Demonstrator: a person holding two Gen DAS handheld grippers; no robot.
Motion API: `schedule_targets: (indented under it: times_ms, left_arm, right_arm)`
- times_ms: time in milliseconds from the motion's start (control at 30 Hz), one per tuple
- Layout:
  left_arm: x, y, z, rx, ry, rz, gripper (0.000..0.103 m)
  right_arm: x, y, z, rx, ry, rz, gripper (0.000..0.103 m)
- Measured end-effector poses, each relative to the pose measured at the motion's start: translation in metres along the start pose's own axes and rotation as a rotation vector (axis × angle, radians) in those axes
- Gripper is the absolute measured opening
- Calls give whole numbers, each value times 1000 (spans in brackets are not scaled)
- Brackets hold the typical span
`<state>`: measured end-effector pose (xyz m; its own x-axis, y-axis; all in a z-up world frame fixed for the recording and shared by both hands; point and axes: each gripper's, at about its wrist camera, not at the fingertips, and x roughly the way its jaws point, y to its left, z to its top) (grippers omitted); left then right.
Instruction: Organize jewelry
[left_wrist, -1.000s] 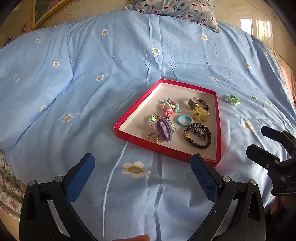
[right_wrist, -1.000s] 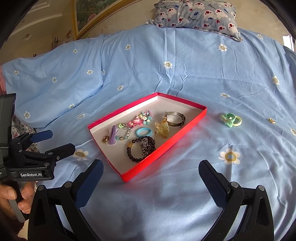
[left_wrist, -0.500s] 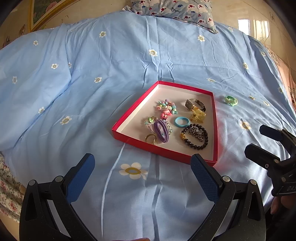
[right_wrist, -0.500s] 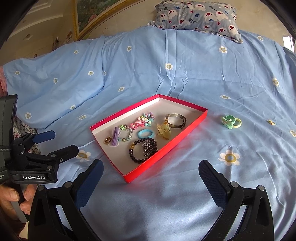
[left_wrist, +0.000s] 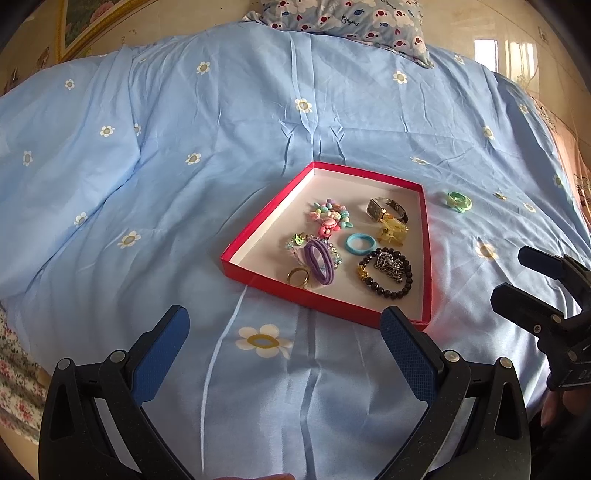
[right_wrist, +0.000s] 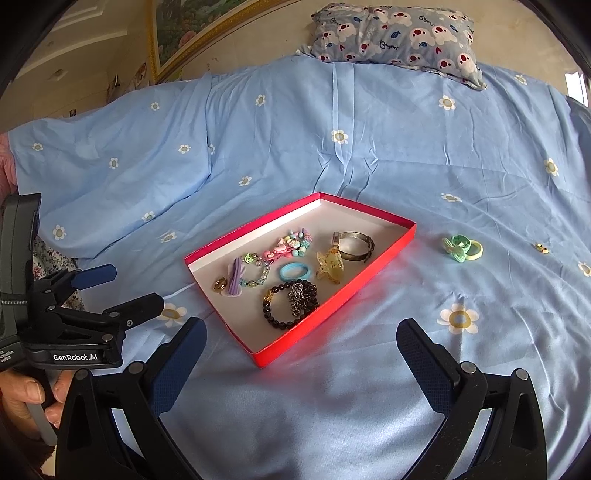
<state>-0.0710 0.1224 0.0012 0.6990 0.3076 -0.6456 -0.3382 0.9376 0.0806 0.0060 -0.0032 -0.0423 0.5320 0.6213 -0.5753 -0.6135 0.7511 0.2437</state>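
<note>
Lengthwise, the red tray (right_wrist: 373, 284) of jewelry runs away from both cameras on the blue daisy-print bedspread (right_wrist: 332, 110). Green hair ties (right_wrist: 461, 248) lie beside it, right. Left gripper (left_wrist: 284, 343) and right gripper (right_wrist: 301, 345) hover spread, empty. Pillow (right_wrist: 399, 33) beyond.

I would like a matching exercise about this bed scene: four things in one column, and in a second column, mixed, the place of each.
Things:
1. black bead bracelet
2. green hair ties
3. patterned pillow
4. wristwatch

Places:
A. on the blue sheet, outside the red box, to its right
B. in the box, near its front corner
C. at the far end of the bed
D. in the box, towards its far right side

Pairs: 1-B, 2-A, 3-C, 4-D
</note>
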Motion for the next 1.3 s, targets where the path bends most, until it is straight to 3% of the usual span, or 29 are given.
schedule_targets:
  times_ms: [1300]
  left_arm:
    - [5,-2,-1,5,2,-6,103]
  right_arm:
    - [2,-1,0,0,18,2,103]
